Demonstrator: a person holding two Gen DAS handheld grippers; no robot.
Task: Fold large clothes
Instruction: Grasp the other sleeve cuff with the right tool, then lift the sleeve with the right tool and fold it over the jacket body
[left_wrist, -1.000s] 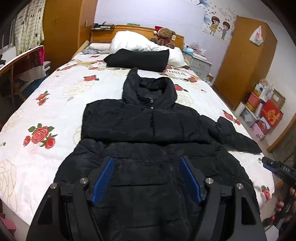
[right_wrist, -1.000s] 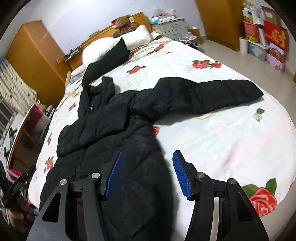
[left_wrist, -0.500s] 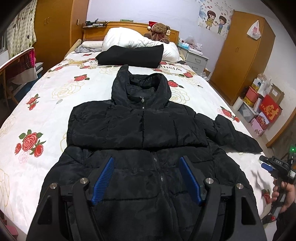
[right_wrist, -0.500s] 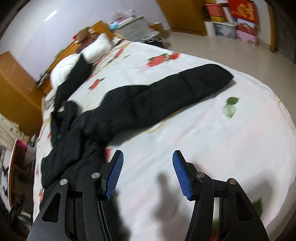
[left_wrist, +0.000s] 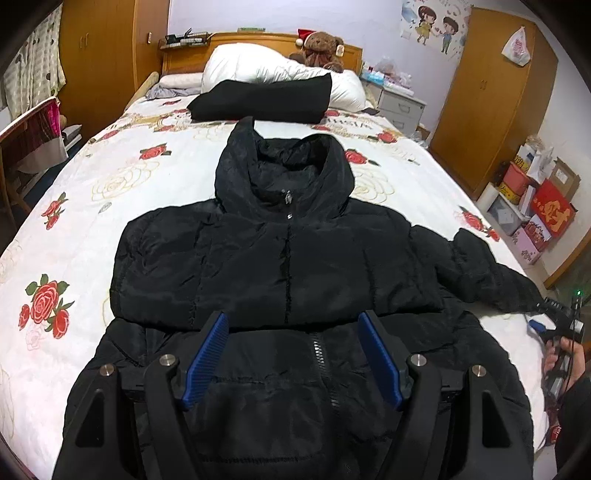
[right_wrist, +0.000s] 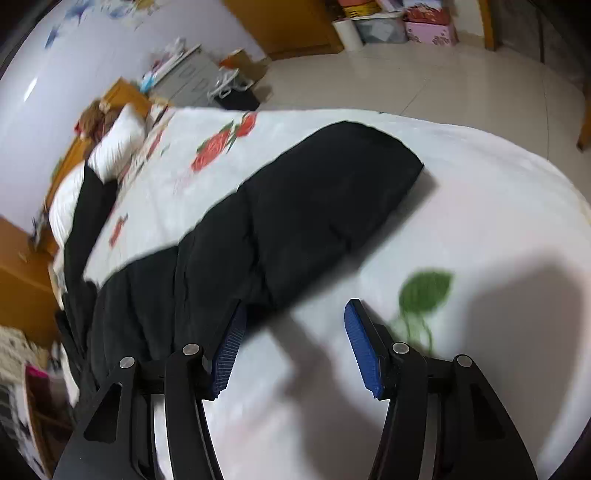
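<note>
A black hooded puffer jacket (left_wrist: 288, 258) lies front-up on the rose-print bed (left_wrist: 92, 221), hood toward the headboard. One sleeve is folded across its chest; the other sleeve (right_wrist: 303, 218) stretches out to the right. My left gripper (left_wrist: 291, 354) is open and empty, above the jacket's lower front. My right gripper (right_wrist: 293, 343) is open and empty, just above the sheet beside the outstretched sleeve near its cuff end. It also shows in the left wrist view (left_wrist: 557, 321) at the bed's right edge.
A folded black garment (left_wrist: 266, 99), a white pillow (left_wrist: 273, 66) and a teddy bear (left_wrist: 321, 46) sit at the headboard. A nightstand (left_wrist: 399, 107), a wardrobe (left_wrist: 487, 92) and boxes (left_wrist: 535, 206) stand to the right. A chair (left_wrist: 26, 147) stands on the left.
My right gripper has swung right and down toward the outstretched sleeve's end. My left gripper has shifted so the jacket sits more centred. Both stay open.
</note>
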